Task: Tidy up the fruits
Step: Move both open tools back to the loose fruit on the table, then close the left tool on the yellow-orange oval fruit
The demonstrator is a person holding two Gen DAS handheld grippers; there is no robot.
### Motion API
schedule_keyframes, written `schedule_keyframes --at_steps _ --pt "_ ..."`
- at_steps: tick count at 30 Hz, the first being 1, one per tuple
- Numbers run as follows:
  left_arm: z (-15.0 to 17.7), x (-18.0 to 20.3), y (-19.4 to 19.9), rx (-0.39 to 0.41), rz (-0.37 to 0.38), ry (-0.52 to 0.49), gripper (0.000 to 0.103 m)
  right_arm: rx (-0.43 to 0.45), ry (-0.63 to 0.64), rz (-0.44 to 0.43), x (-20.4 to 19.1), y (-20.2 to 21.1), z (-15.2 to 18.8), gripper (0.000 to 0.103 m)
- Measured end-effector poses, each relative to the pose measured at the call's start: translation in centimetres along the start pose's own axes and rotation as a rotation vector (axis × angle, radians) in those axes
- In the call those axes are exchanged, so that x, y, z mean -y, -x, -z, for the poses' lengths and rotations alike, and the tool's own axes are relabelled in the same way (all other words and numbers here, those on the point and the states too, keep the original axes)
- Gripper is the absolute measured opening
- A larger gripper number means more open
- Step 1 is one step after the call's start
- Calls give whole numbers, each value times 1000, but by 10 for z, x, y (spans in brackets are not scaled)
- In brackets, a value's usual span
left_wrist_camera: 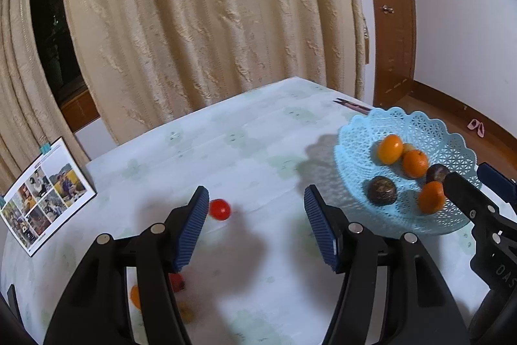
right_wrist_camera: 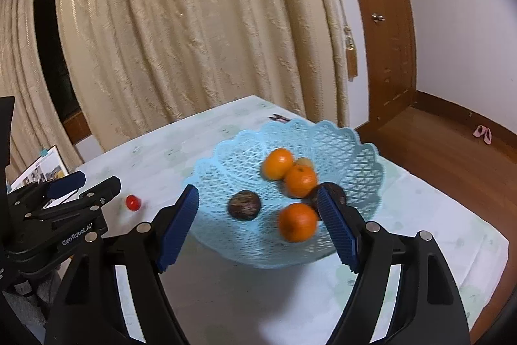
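Apparently mid-gather: my left gripper point(left_wrist_camera: 255, 225) gaped empty beside the small red tomato point(left_wrist_camera: 219, 209); my right gripper point(right_wrist_camera: 258, 225) gaped empty over the pale-blue lattice plastic basket point(right_wrist_camera: 226, 157); next, close on the tomato

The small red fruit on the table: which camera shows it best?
The left wrist view: the small red fruit lies close ahead, beside the left gripper's left finger. In the right wrist view it is smaller, off to the left.

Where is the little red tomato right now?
The little red tomato sits on the table, left of the blue basket, just past the left gripper near its left finger, not held.
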State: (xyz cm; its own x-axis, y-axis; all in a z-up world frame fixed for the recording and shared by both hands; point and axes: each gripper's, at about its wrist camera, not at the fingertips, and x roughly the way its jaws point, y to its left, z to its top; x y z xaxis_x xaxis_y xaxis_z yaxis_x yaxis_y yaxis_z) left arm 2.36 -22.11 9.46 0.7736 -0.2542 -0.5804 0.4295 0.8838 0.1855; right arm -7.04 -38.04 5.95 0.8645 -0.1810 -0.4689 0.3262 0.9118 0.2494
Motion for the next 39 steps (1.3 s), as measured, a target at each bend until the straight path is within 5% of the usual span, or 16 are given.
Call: schedule_keyframes --at_steps 9,21,39 --pt "17 -42 3 -24 -49 42 62 -39 77 -61 -37 -9 3 77" --pt "61 -130 2 -154 -82 197 62 -106 146 -143 -77 -19 20 77" --pt "98 -153 -16 -261 63 313 59 -203 214 -238 -115 -30 43 77"
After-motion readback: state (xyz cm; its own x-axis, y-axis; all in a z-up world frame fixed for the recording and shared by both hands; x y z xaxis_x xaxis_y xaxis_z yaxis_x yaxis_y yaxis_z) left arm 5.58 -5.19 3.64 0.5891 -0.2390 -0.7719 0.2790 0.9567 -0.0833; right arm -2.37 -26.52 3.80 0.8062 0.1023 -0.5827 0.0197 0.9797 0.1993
